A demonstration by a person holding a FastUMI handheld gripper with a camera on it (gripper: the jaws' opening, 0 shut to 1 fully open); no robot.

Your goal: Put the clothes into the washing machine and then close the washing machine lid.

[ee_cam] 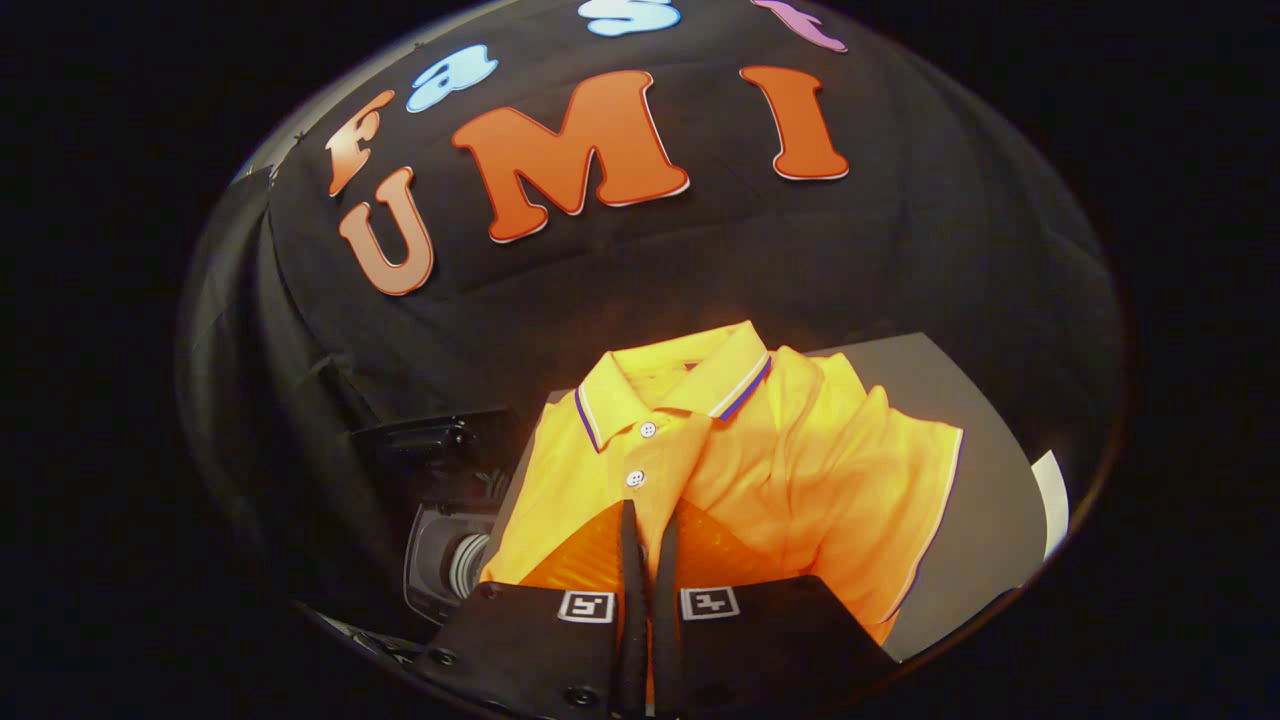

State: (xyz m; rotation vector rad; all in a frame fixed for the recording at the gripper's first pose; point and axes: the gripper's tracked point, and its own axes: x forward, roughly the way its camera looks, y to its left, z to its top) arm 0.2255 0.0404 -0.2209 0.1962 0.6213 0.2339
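An orange polo shirt [760, 470] lies on a grey tabletop [975, 520], its collar [680, 385] — trimmed with white and blue stripes — turned toward the booth's black wall. Two white buttons [641, 454] run down the placket below the collar. One short sleeve [915, 500], edged with a pale stripe, spreads toward the tabletop's right side, where a bare grey strip shows beside it.

The hand-held gripper [648, 520] sits low over the shirt's front, its two dark fingers [628, 560] drawn almost together with a thin band of orange cloth showing in the narrow gap between them. The fingers appear to be pinching a fold of the shirt just below the lower button, though how firmly both press on the cloth is hard to judge. Square black-and-white markers [586, 606] sit on the gripper's body behind the fingers.

Off the tabletop's left edge, lower down in shadow, stands the washing machine [445, 540] — a dark, glossy shape with a pale rounded rim; its lid [430, 440] seems raised, but the dimness leaves that uncertain.
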